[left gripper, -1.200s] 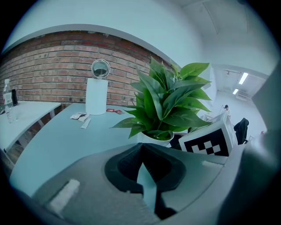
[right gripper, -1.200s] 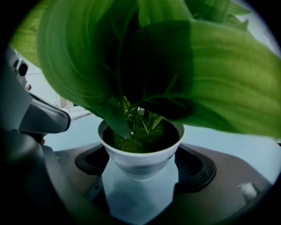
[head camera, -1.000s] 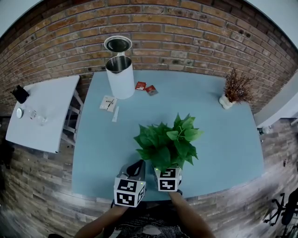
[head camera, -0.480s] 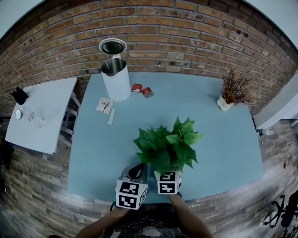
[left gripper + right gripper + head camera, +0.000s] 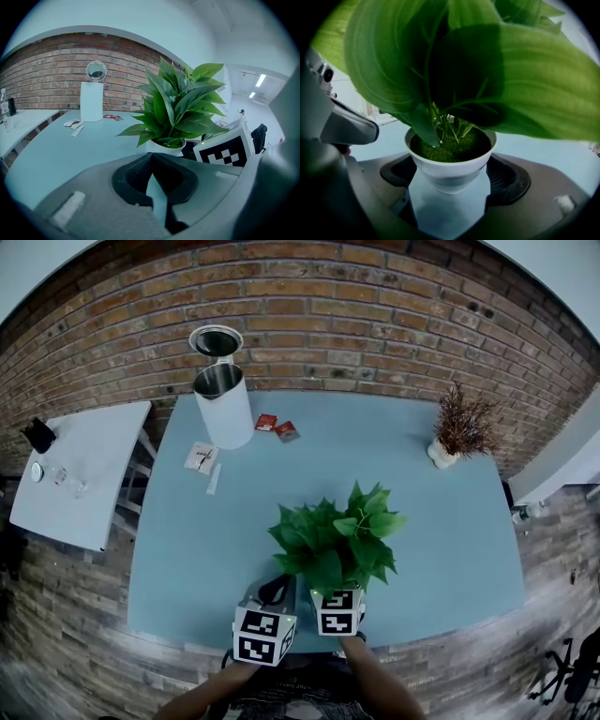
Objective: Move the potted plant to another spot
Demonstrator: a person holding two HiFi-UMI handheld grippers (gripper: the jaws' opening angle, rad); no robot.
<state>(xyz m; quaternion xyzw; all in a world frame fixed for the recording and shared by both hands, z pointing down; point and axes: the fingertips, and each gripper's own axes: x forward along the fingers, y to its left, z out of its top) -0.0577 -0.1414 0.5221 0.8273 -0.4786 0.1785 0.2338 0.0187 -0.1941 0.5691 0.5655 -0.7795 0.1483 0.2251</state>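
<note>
Jaws of the right gripper (image 5: 451, 173) pinch the white pot of the potted plant (image 5: 336, 540) from both sides, at the near edge of the wide blue counter (image 5: 441, 521). Just beside it, the left gripper (image 5: 151, 159) has its jaws pressed together on nothing. Far back stand a white canister (image 5: 225, 404), a dried sprig (image 5: 459, 423) and two red packets (image 5: 277, 426).

Right hand-held gripper (image 5: 449, 192) clamps the potted plant (image 5: 336, 538) — left hand-held gripper (image 5: 153, 180) alongside, jaws together.
</note>
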